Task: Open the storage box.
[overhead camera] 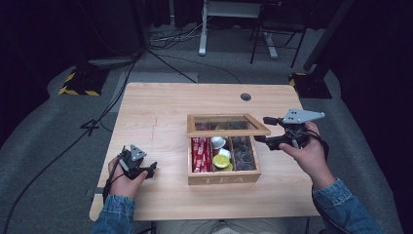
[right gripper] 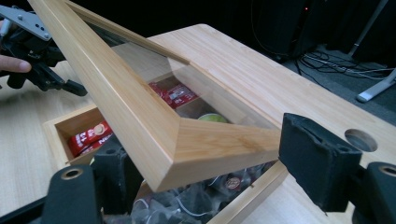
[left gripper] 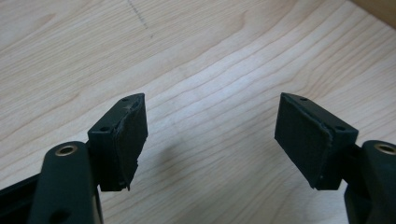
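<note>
1. A wooden tea box [overhead camera: 223, 178] marked "TEA" sits right of the middle of a light wooden table [overhead camera: 160, 112], its lid [overhead camera: 227, 126] raised partway on the far hinge side.

2. The lid is a wooden frame around a clear pane; in the right gripper view its near corner [right gripper: 187, 149] lies between the 2 black jaws of the right gripper [right gripper: 210, 168].

3. The right gripper [overhead camera: 260, 129], held in the person's right hand [overhead camera: 307, 148], has its jaws spread around the corner of the lid. The right-hand pad stands just beside the wood; whether the left-hand pad presses on it cannot be told.

4. The box has 3 compartments side by side. The left one holds red packets [overhead camera: 200, 154], stacked on edge.

5. The middle compartment holds small round capsules [overhead camera: 221, 155], white and yellow-green.

6. The right compartment holds dark sachets [overhead camera: 242, 152]; in the right gripper view they appear as crumpled dark wrappers [right gripper: 187, 205] under the lid corner.

7. The left gripper [overhead camera: 148, 169], in the person's left hand [overhead camera: 127, 179], is low over the table's near left part, well apart from the box.

8. In the left gripper view its jaws stand wide apart over bare wood [left gripper: 210, 70], with nothing between them.

9. Both sleeves are blue denim.
</note>
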A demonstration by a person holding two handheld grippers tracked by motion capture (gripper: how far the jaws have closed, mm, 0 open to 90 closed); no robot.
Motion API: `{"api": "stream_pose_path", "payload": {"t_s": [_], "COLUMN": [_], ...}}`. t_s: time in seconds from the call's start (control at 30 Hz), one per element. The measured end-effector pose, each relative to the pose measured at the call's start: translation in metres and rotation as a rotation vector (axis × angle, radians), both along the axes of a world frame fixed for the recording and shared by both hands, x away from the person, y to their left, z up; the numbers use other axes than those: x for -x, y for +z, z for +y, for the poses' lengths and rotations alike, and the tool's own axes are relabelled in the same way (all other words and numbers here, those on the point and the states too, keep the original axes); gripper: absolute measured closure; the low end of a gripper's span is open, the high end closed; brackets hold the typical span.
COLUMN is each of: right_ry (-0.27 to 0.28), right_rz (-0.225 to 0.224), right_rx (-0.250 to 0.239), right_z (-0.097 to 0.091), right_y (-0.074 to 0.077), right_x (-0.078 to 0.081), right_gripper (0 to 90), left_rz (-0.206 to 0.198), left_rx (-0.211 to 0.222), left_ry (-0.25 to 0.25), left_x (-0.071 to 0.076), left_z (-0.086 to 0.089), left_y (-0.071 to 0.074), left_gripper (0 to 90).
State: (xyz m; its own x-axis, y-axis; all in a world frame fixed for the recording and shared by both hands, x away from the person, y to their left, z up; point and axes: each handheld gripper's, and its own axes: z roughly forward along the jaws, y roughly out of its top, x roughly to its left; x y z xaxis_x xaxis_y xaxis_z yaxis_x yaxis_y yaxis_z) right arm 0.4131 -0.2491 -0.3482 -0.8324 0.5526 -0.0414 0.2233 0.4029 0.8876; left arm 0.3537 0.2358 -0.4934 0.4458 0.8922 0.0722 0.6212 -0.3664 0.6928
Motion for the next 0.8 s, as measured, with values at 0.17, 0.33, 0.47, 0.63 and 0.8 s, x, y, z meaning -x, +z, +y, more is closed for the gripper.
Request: {"api": "stream_pose_path", "payload": {"t_s": [0.17,0.33,0.47,0.63,0.8], "right_ry": [0.003,-0.002,-0.005,-0.012,-0.017], "right_rz": [0.004,0.012,0.009,0.029,0.019], "right_rx": [0.010,-0.007,-0.009,-0.065,-0.077], "right_z": [0.003,0.004,0.005,0.004,0.006], "right_y": [0.010,0.018,0.025,0.028,0.034], "right_x": [-0.010,-0.020,-0.028,-0.040,-0.050], "right_gripper": [26.2,27.2,27.4,30.0,33.5], "left_rz": [-0.003,0.007,0.016,0.033,0.034], "left_rx": [-0.004,0.006,0.045,0.096,0.098], "left_ry": [0.019,0.009,0.019,0.016,0.020], "left_x": [-0.003,-0.006,-0.006,-0.009,-0.012], "left_z": [0.007,0.005,0.006,0.009,0.009], "left_y": [-0.003,-0.006,-0.008,-0.010,-0.010], "left_gripper": [26.4,26.5,26.2,25.9,24.0]}}
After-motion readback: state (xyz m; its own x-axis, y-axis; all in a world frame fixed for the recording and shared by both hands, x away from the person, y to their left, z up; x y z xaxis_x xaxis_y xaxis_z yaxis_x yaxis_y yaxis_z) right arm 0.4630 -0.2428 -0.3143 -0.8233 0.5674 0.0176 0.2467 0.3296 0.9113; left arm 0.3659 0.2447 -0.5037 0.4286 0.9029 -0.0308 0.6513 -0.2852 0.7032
